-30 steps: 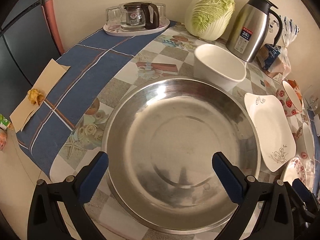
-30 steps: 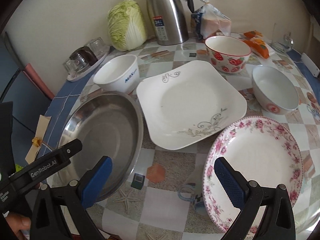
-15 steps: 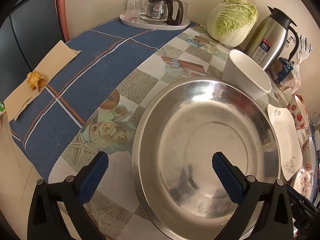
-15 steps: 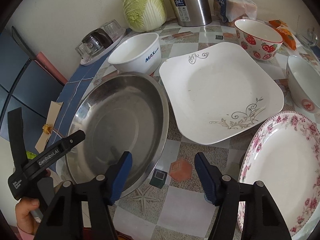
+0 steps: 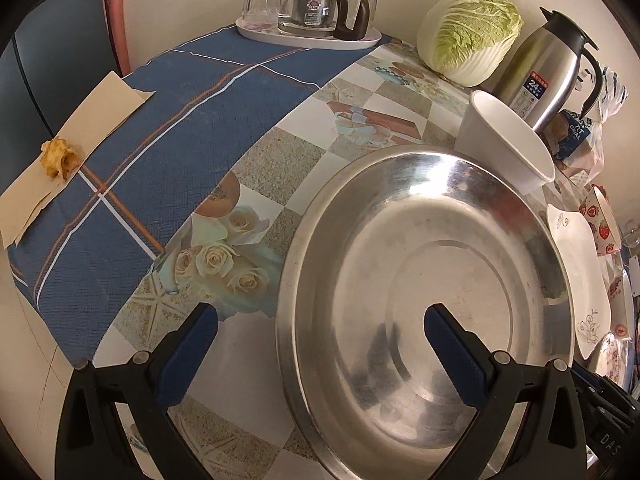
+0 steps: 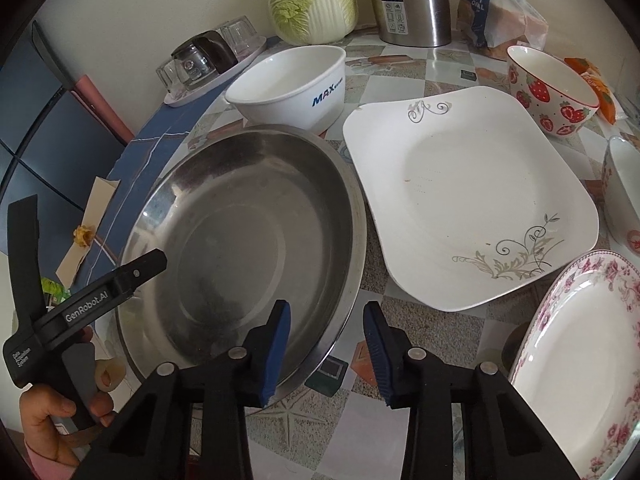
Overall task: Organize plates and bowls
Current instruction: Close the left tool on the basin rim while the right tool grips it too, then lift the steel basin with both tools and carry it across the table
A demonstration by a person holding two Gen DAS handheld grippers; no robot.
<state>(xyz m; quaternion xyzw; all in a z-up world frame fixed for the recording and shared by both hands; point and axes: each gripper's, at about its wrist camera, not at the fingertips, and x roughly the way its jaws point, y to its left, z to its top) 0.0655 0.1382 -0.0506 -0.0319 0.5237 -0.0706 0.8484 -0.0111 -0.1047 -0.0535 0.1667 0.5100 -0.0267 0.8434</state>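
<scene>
A pale green napa cabbage [image 5: 470,36] stands by the wall beside a tall stainless steel thermos jug with a black handle [image 5: 548,76]. A white oval tray [image 5: 308,36] carries a glass teapot with a dark handle [image 5: 320,10] and upturned clear glasses [image 5: 260,0]. On the blue plaid cloth [image 5: 160,132] lies a beige paper sheet [image 5: 68,148] bearing a crumpled yellow scrap [image 5: 60,158]; a bagged loaf of bread [image 6: 500,20] sits right of the jug.

The steel basin [image 6: 244,240] lies left of the square plate [image 6: 468,200], with the white bowl [image 6: 292,84] just behind it.
</scene>
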